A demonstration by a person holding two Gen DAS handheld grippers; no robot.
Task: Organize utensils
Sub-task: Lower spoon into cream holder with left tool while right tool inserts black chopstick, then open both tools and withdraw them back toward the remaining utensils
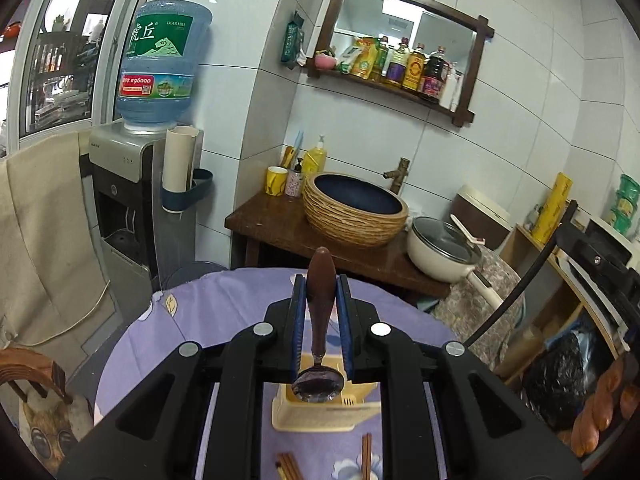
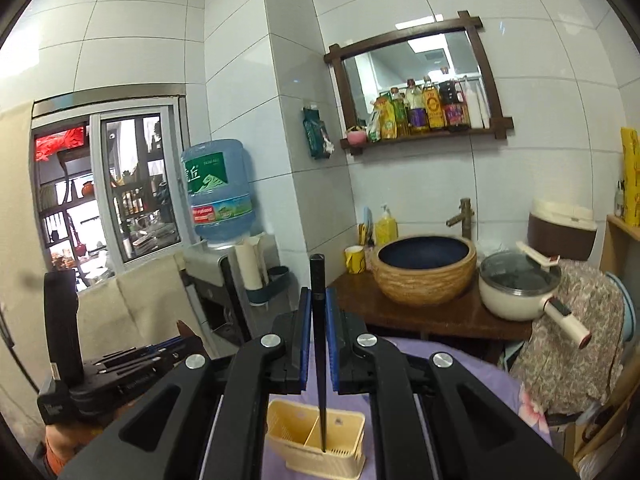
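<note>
Utensils, current holdings. Your left gripper [image 1: 321, 292] pinches a spoon [image 1: 319, 340] by its brown wooden handle, which stands up between the blue pads; the metal bowl hangs at the low end, over the cream utensil holder [image 1: 320, 412]. Your right gripper [image 2: 318, 312] is pressed together on a single black chopstick [image 2: 319, 336], held upright, its thin tip pointing down at the holder's [image 2: 316, 436] divided compartments; whether the tip touches the holder you cannot tell.

Holder: cream plastic, slotted, two compartments, standing on the table's purple floral cloth [image 1: 224, 312].

Loose stock: brown chopsticks [image 1: 290, 468] lying on the cloth, nearer you than the holder, partly hidden by the gripper body.

Surroundings: woven-look basin [image 1: 354, 210] on a dark wooden counter, cream lidded pot [image 1: 442, 252] beside it, water dispenser [image 1: 128, 184] to the left.
</note>
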